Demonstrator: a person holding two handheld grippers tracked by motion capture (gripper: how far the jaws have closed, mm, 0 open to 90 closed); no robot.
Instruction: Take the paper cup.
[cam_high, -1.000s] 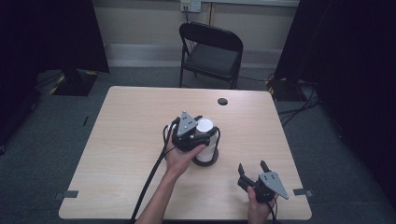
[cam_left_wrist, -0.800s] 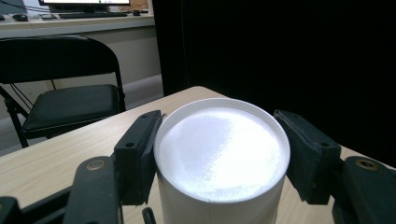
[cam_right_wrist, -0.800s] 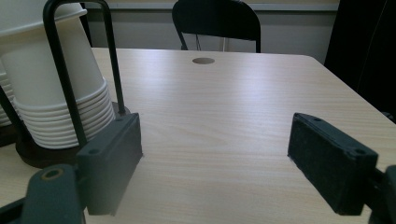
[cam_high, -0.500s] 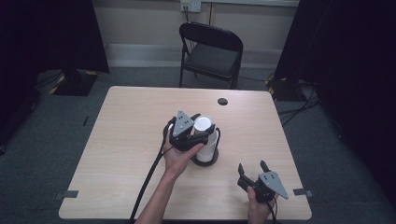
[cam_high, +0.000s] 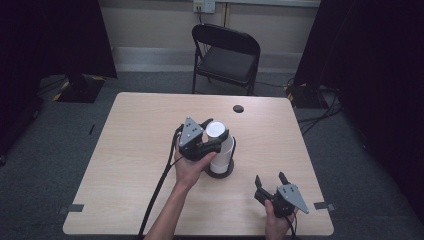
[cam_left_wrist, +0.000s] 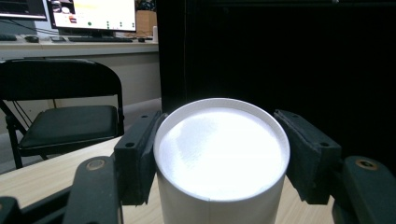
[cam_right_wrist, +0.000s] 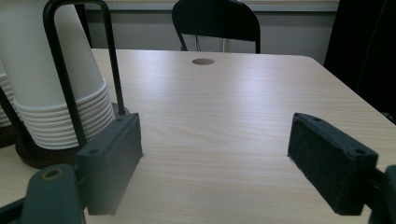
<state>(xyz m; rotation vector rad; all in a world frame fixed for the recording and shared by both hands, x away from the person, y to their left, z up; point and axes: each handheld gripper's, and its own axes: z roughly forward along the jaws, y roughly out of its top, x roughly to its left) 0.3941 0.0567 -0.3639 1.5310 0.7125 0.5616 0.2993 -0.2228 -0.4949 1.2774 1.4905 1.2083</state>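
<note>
A stack of upturned white paper cups (cam_high: 223, 152) stands in a black wire holder (cam_high: 220, 173) near the table's middle. My left gripper (cam_high: 215, 130) is shut on the top cup (cam_left_wrist: 222, 144), with one pad pressed to each side of it just below its flat bottom. At the front right of the table a hand holds my right gripper (cam_high: 270, 178) low over the wood, open and with nothing in it. In the right gripper view the cup stack (cam_right_wrist: 46, 70) and the holder's wire loop (cam_right_wrist: 70, 93) stand off to the left of the right gripper (cam_right_wrist: 215, 140).
A black folding chair (cam_high: 225, 55) stands behind the table's far edge. A round cable hole (cam_high: 238, 108) sits in the tabletop near the far side. The left gripper's cable (cam_high: 160, 185) trails back to the front edge. Dark curtains hang at both sides.
The left gripper has shifted slightly left and up at the top of the cup stack. The right gripper has stayed in place.
</note>
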